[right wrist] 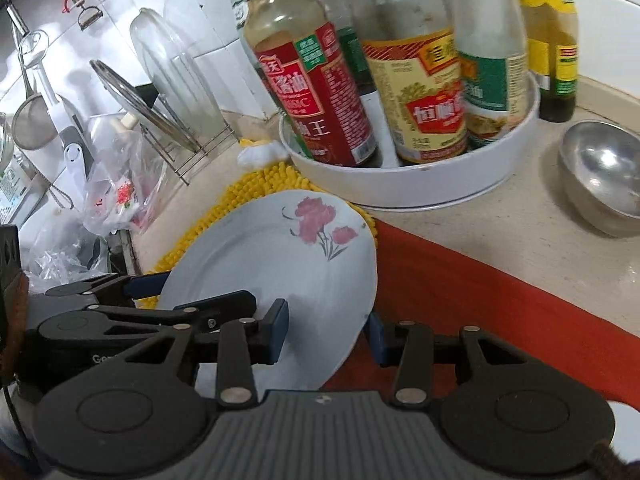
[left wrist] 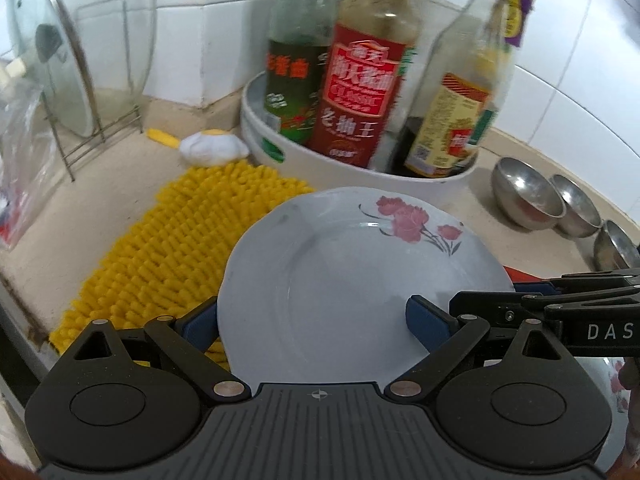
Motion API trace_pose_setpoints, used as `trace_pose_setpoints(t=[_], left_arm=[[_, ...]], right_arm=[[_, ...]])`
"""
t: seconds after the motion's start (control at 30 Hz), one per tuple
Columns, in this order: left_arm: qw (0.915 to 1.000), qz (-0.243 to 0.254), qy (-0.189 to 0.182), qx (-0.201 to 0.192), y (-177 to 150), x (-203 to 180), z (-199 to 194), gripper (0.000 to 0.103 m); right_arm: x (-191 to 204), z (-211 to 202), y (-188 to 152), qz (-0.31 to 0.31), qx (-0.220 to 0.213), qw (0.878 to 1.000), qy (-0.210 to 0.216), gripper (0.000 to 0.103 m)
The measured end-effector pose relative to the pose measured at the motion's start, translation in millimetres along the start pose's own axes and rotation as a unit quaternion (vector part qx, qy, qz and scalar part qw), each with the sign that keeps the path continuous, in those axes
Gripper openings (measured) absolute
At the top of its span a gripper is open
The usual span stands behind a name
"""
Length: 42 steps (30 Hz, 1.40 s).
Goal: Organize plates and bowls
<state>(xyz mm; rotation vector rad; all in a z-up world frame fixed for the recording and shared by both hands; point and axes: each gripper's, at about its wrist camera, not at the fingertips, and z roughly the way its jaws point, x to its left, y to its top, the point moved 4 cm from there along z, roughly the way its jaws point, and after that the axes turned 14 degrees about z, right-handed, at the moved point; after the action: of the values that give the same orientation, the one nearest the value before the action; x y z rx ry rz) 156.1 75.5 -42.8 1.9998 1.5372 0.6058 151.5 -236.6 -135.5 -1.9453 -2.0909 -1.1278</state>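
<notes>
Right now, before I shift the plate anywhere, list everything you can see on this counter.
flowered plate: one, white with pink flowers, tilted above the mat, between both grippers
yellow mat: one, shaggy, on the counter under the plate
white tray: one, round, behind the plate
sauce bottles: at least five, red, yellow and green labels, standing in the tray; one more beside it
steel bowls: three, silver, in a row right of the tray
red cloth: one, on the counter right of the plate
glass lids: two, clear, upright in a wire rack at left
left gripper: black with blue pads, jaws wide, plate between them
right gripper: black with blue pads, clamped on the plate's rim
</notes>
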Motion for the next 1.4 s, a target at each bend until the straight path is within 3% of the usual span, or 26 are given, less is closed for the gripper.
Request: trace_pose_setpoints(t=[0.47,0.93,1.4], left_arm=[[0.9960,0.069,-0.054,-0.019,2.9,-68.6,-13.5,0.098],[0.9816,0.146,-0.123,-0.001,-14.4,-161.2,-8.1,0.098],[0.9724,0.180,-0.147,0.019,-28.8,-202.5,10.0,0.096]], right_arm=[[-41.0,-61.8,-27.8,0.044,-0.047,0.997,-0.040,0.039],[-106.5,-124.5,-78.9,0.122,-0.070,0.986,-0.092,0.039],[-145.9,-140.5,-101.0,0.149,-0.071,0.977,-0.138,0.039]])
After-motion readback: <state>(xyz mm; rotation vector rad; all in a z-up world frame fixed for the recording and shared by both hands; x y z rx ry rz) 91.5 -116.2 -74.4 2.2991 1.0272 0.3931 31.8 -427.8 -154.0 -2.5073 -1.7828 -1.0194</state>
